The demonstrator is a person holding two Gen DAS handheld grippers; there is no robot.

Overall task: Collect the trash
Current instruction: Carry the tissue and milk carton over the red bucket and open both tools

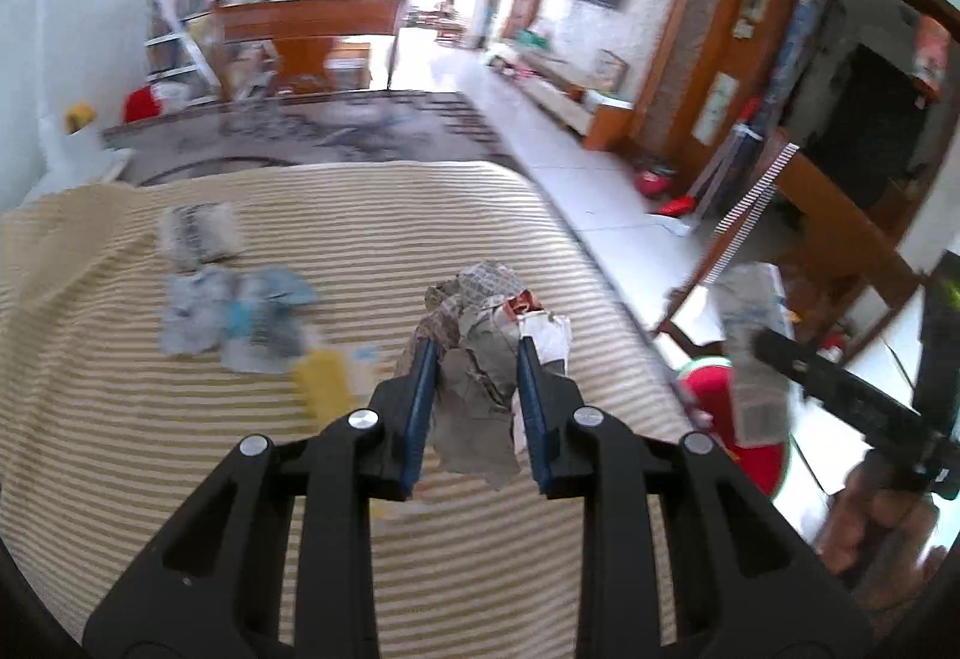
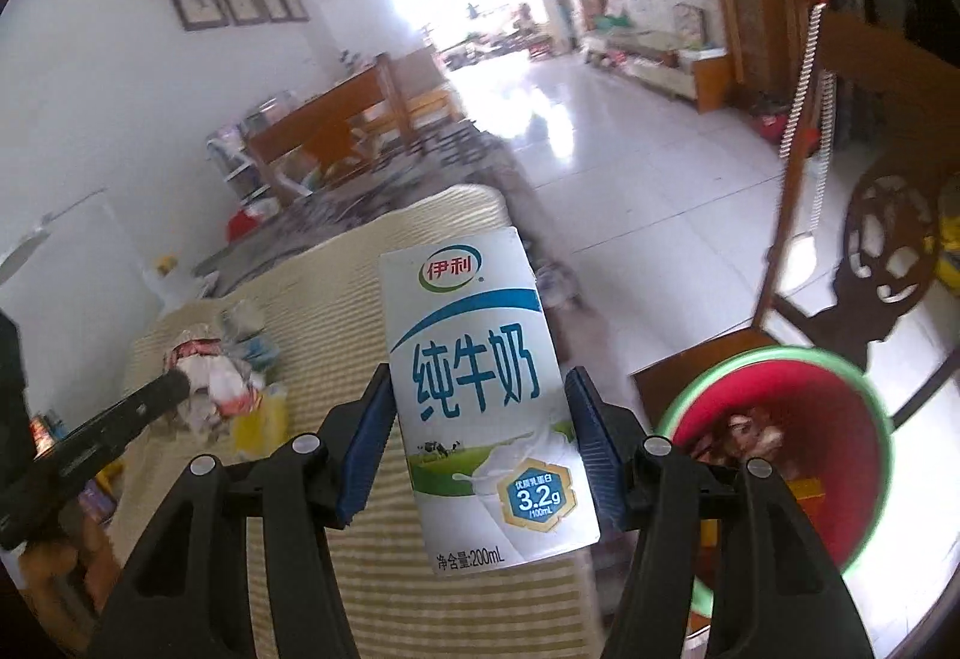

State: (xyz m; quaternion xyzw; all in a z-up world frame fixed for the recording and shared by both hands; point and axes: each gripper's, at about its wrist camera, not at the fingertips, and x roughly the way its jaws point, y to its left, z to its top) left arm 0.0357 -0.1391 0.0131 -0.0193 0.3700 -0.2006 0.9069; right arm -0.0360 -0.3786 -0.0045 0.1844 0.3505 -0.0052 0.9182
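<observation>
My left gripper (image 1: 477,344) is shut on a crumpled newspaper wad (image 1: 480,311), held above the striped cloth surface (image 1: 180,449). My right gripper (image 2: 479,372) is shut on a white and blue milk carton (image 2: 486,395), upright between the blue pads, over the cloth's right edge. A red bin with a green rim (image 2: 840,479) stands on the floor just right of the carton and holds some trash. In the left wrist view, the carton (image 1: 753,347) hangs in front of the bin (image 1: 708,383). More trash lies on the cloth: plastic wrappers (image 1: 240,323), a grey packet (image 1: 201,233) and a yellow piece (image 1: 324,383).
A wooden chair (image 2: 870,239) stands right behind the bin. A dark patterned rug (image 1: 312,131) and a wooden table (image 1: 306,29) lie beyond the cloth. White tiled floor (image 1: 570,167) runs along the right towards a low wooden cabinet (image 1: 576,101).
</observation>
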